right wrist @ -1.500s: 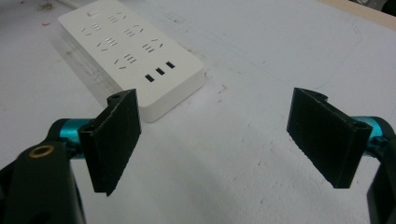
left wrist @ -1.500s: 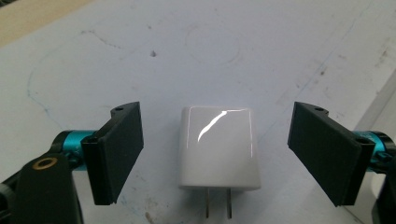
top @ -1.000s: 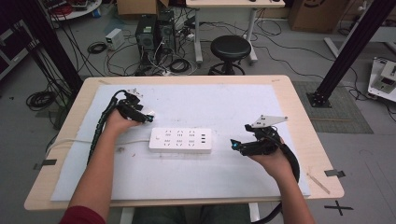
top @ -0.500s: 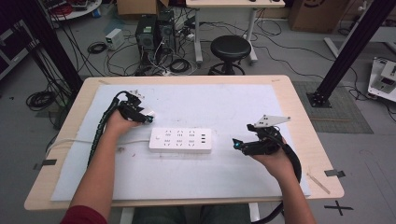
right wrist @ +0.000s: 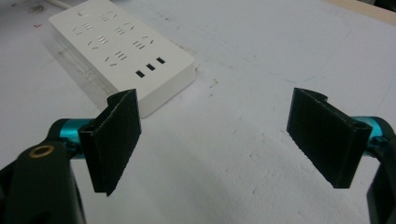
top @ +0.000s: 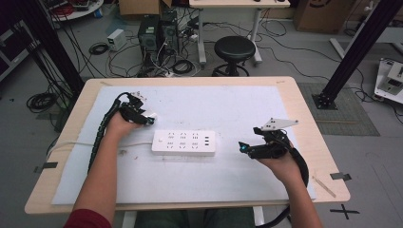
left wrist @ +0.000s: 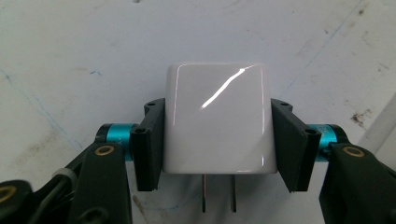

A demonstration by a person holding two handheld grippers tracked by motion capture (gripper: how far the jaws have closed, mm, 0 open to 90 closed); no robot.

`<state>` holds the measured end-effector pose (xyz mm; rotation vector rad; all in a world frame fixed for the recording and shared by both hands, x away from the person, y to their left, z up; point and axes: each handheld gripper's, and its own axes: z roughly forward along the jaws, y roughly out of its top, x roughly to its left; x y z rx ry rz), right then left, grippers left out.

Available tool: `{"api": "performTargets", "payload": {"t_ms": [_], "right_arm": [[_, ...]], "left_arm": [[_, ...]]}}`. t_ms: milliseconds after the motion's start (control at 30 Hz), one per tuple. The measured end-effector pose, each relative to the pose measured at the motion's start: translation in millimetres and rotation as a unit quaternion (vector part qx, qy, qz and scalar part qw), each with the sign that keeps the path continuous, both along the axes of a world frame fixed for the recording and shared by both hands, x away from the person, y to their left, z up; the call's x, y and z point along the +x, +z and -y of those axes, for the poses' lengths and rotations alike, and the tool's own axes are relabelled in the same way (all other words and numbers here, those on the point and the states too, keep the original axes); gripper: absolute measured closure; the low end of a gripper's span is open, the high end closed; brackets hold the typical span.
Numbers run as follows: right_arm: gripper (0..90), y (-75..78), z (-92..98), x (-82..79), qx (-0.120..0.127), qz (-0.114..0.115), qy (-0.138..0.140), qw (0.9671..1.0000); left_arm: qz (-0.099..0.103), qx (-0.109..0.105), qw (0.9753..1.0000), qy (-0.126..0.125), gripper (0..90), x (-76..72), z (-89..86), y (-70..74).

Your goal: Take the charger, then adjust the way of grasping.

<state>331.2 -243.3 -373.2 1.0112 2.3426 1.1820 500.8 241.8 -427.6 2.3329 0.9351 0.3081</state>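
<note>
A white power strip (top: 184,142) lies in the middle of the white mat, its cord running off to the left. In the right gripper view the power strip (right wrist: 121,51) sits ahead and to the left, sockets and USB slots facing up. My left gripper (top: 147,118) is up-left of the strip, shut on a glossy white plug adapter (left wrist: 218,123); both jaws press its sides and two metal prongs point back toward the camera. My right gripper (top: 243,148) hovers just right of the strip, open, with nothing between its fingers (right wrist: 116,140).
The white mat (top: 237,104) covers most of the wooden table (top: 313,142). A stool (top: 234,50), computer cases and loose cables stand on the floor beyond the far edge. Tape marks sit near the table's right corner.
The left gripper with the adapter has shifted slightly right, toward the strip's upper-left corner. The right gripper stays close to where it was.
</note>
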Motion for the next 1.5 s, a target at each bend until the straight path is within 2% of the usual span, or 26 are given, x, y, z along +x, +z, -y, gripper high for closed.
{"api": "performTargets", "payload": {"t_ms": [33, 133, 167, 267, 333, 400, 533, 633, 700, 733, 800, 833, 900, 967, 1033, 1133, 1233, 1300, 1333, 1367, 1400, 1500], "right_arm": [[17.9, 0.8, 0.4, -0.7, 0.0, -0.003, -0.002, 1.0], [17.9, 2.1, 1.2, -0.6, 0.0, -0.001, 0.001, 1.0], [17.9, 2.8, 1.0, -0.5, 0.001, -0.001, 0.0, 1.0], [17.9, 4.7, 0.4, 0.2, 0.004, 0.0, 0.005, 1.0], [17.9, 4.6, -0.7, -0.1, 0.006, -0.001, 0.01, 0.9999], [17.9, 5.4, -1.4, -1.6, 0.006, -0.004, 0.014, 0.9999], [17.9, 9.1, 0.1, -5.6, 0.007, -0.001, 0.018, 0.9998], [17.9, 9.5, 1.9, -9.5, 0.011, 0.0, 0.017, 0.9998], [17.9, 9.2, 2.1, -12.3, 0.015, 0.0, 0.018, 0.9997], [17.9, 9.0, 1.9, -13.9, 0.016, 0.001, 0.021, 0.9996], [17.9, 9.1, 1.7, -15.1, 0.015, 0.001, 0.021, 0.9997], [17.9, 9.7, 1.0, -18.7, 0.015, 0.002, 0.025, 0.9996], [17.9, 10.0, 1.0, -21.3, 0.016, 0.004, 0.024, 0.9996], [17.9, 9.6, 1.6, -23.0, 0.017, 0.003, 0.024, 0.9995], [17.9, 9.2, 2.1, -24.1, 0.016, 0.001, 0.021, 0.9997], [17.9, 8.6, 3.5, -23.7, 0.011, 0.0, 0.013, 0.9999], [17.9, 8.9, 3.8, -21.9, 0.01, 0.0, 0.015, 0.9998], [17.9, 8.9, 3.1, -21.3, 0.013, -0.001, 0.017, 0.9998], [17.9, 9.1, 0.9, -20.6, 0.017, -0.003, 0.02, 0.9996], [17.8, 9.3, 0.2, -20.4, 0.017, -0.004, 0.021, 0.9996], [17.8, 9.5, -1.6, -19.7, 0.018, -0.006, 0.026, 0.9995], [17.9, 9.6, -9.1, -17.9, 0.02, -0.009, 0.035, 0.9992]], "left_arm": [[0.004, -0.011, 0.9999, -0.004, 42.5, -3.0, -3.0, 5.9], [0.014, -0.013, 0.9998, -0.004, 42.5, -7.8, -4.6, 14.2], [0.027, -0.018, 0.9994, -0.01, 42.5, -14.1, -6.1, 23.8], [0.035, -0.023, 0.999, -0.015, 42.5, -24.5, -7.7, 35.3], [0.044, -0.017, 0.9987, -0.019, 42.5, -34.1, -8.9, 44.6], [0.049, -0.012, 0.9985, -0.021, 42.5, -44.9, -10.1, 53.9], [0.071, -0.019, 0.997, -0.024, 42.5, -70.9, -12.0, 71.7], [0.09, -0.032, 0.9947, -0.037, 42.5, -93.0, -11.5, 81.5], [0.095, -0.04, 0.9936, -0.045, 42.5, -106.5, -10.2, 85.3], [0.097, -0.045, 0.9931, -0.048, 42.5, -111.3, -9.3, 86.1], [0.097, -0.045, 0.9931, -0.048, 42.5, -111.3, -9.3, 86.1], [0.108, -0.049, 0.9899, -0.078, 42.5, -132.4, -4.7, 86.3], [0.113, -0.053, 0.9879, -0.091, 42.4, -142.5, -1.7, 83.5], [0.114, -0.051, 0.987, -0.101, 42.5, -150.3, 0.3, 80.6], [0.117, -0.049, 0.986, -0.108, 42.5, -156.8, 1.5, 78.0], [0.121, -0.06, 0.9838, -0.118, 42.5, -163.7, 2.2, 75.0], [0.125, -0.061, 0.9825, -0.124, 42.4, -168.6, 3.6, 75.8], [0.125, -0.061, 0.9825, -0.124, 42.5, -168.6, 3.6, 75.8], [0.132, -0.065, 0.9806, -0.13, 42.5, -172.2, 6.7, 77.9], [0.134, -0.054, 0.9795, -0.141, 42.5, -172.7, 6.9, 80.2], [0.136, -0.052, 0.9786, -0.145, 42.5, -174.1, 8.6, 81.3], [0.146, -0.059, 0.9742, -0.162, 42.4, -179.1, 16.0, 82.4]]}}
